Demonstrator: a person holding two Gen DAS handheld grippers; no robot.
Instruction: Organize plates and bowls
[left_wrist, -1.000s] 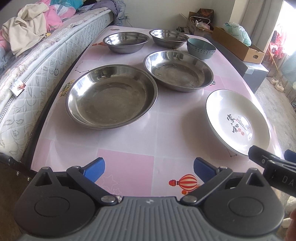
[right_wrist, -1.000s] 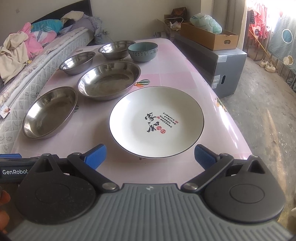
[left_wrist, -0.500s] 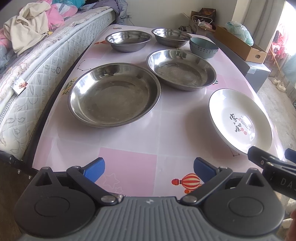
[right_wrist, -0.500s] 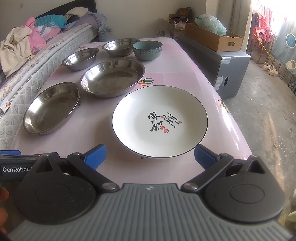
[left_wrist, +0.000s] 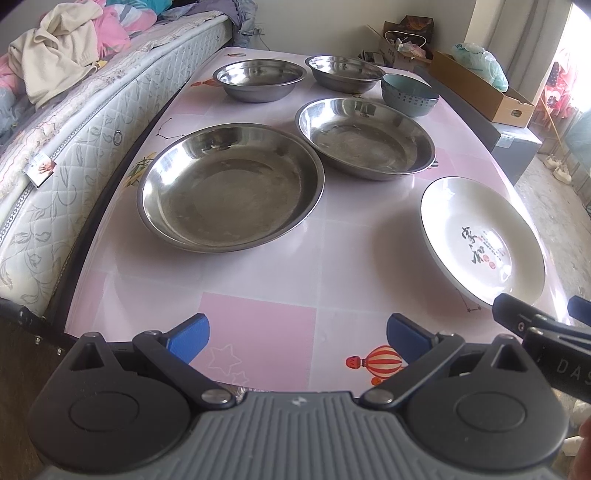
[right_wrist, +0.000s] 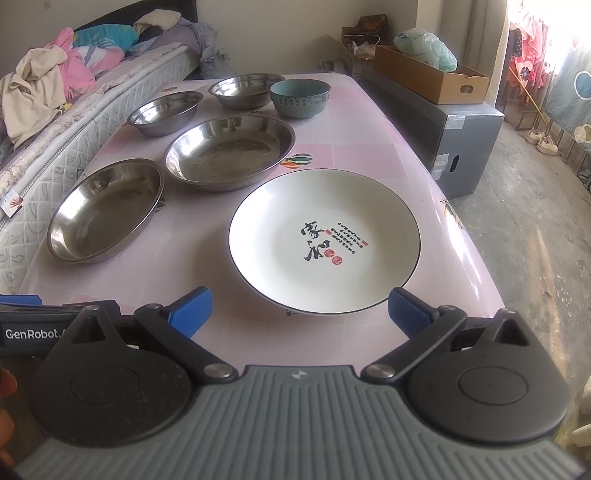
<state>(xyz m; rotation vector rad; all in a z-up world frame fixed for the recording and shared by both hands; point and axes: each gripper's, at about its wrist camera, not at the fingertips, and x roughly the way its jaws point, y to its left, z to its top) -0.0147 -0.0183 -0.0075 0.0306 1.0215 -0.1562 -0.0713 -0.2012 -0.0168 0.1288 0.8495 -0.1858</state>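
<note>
On the pink table (left_wrist: 258, 295) lie two large steel plates, the near one (left_wrist: 229, 188) (right_wrist: 107, 210) and the far one (left_wrist: 365, 138) (right_wrist: 229, 151). Behind them stand two steel bowls (left_wrist: 258, 79) (left_wrist: 343, 72) and a teal bowl (left_wrist: 408, 94) (right_wrist: 300, 98). A white plate with printed characters (right_wrist: 325, 240) (left_wrist: 480, 240) lies at the near right. My left gripper (left_wrist: 297, 338) is open above the table's near edge. My right gripper (right_wrist: 300, 308) is open just short of the white plate's near rim, and part of it shows at the right of the left wrist view.
A mattress (left_wrist: 74, 122) with heaped clothes (left_wrist: 62, 48) runs along the table's left side. Right of the table stand a grey box (right_wrist: 443, 136) and a cardboard tray (right_wrist: 428, 79) holding a plastic bag. Bare floor (right_wrist: 535, 229) lies to the right.
Both grippers have edged forward and a little higher over the table; the dishes sit lower in each view. Nothing on the table has moved and both grippers stay open.
</note>
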